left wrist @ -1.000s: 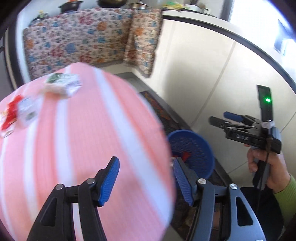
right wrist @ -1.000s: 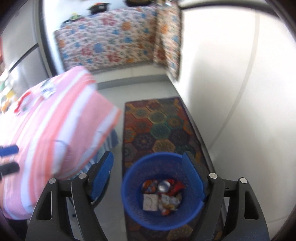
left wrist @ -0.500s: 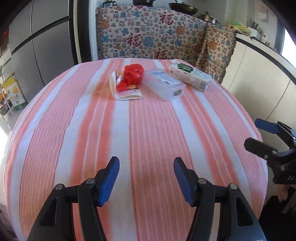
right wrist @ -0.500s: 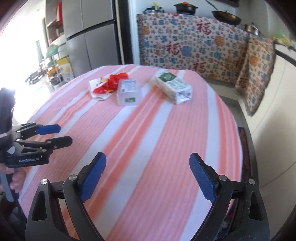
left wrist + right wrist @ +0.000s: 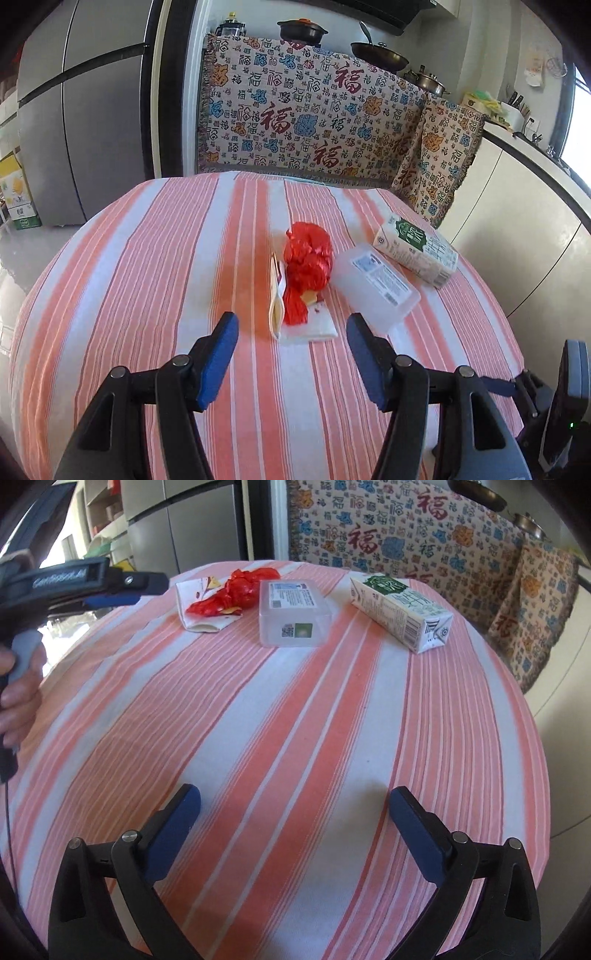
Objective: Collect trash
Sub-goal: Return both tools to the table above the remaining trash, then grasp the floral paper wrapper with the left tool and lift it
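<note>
Left tongs [image 5: 291, 354] were spread wide, empty, just short of red wrapper [image 5: 308, 258] on white packet [image 5: 306, 325] | right tongs [image 5: 293, 812] likewise wide, empty, over striped worktop [image 5: 258, 716] | risk judged: wrapper could be pinched alone, packet left; clear box [image 5: 291, 609] alongside could be nudged.

Left gripper [image 5: 291, 354] and right gripper [image 5: 293, 818] both hover with fingers spread wide, holding nothing.
</note>
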The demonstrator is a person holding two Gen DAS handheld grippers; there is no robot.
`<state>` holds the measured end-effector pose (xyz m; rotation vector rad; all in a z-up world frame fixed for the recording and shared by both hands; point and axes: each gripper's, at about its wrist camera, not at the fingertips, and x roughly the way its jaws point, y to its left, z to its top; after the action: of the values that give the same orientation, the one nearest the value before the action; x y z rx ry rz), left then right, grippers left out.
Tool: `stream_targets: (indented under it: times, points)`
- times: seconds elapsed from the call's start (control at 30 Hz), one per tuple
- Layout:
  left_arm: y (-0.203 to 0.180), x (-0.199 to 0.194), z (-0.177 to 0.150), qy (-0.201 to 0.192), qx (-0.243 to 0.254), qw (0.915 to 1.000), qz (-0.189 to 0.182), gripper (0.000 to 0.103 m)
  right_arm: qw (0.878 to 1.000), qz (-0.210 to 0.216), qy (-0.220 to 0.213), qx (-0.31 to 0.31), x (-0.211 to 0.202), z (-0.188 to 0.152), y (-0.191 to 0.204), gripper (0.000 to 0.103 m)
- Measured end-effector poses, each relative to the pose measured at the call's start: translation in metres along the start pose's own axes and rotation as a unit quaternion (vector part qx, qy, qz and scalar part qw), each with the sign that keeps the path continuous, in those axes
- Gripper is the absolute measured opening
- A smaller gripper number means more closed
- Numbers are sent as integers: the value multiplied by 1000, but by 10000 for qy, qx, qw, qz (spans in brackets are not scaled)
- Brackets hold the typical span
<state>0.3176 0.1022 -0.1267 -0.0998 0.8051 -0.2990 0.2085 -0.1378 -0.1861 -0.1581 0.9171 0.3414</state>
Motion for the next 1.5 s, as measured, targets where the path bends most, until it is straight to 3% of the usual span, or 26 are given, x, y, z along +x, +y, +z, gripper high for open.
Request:
stream_targets:
  times: [0.1,0.27,0.33,0.43,0.6,0.83,0.93,1.0,1.07,1.1,1.23,1.33,1.5]
  points:
    - [5,26,13,174,-75,9998,-26,61,10000,-6,6,9,0,1,-1,102]
    - [8,53,13,498,67,9986,-139,12,10000,-15,6,2,0,1,-1,102]
    - [6,55,9,491,215,9985,-72,8,10000,-11,5,0,0,0,-1,103]
    - [9,41,5,380,167,9991,-75,7,10000,-9,6,1,0,1,-1,103]
    - [13,0,-11,392,205,9988,223,7,10000,-6,6,-2,0,1,-1,102]
    - [13,-54,-68,618,185,9979,72,7,10000,-3,5,-4,-1,0,-1,102]
    - [7,-66,-90,591,262,9979,55,11,10000,-2,5,-6,-1,0,-1,102]
    - [2,-69,-98,515,331,9981,29,26,10000,-1,5,-6,-1,0,-1,102]
    - [-1,-67,-102,509,367,9980,-48,71,10000,1,6,-5,-1,0,-1,102]
    - [-4,-66,-103,487,369,9981,-65,75,10000,1,5,-7,-1,0,-1,102]
    - [-9,-51,-105,612,506,9968,-130,75,10000,3,5,-8,-1,0,-2,102]
    - [-9,-33,-105,783,516,9956,23,75,10000,4,5,-10,-1,0,-2,102]
    - [-15,-22,-104,676,700,9945,384,75,10000,8,5,-11,-1,0,-2,102]
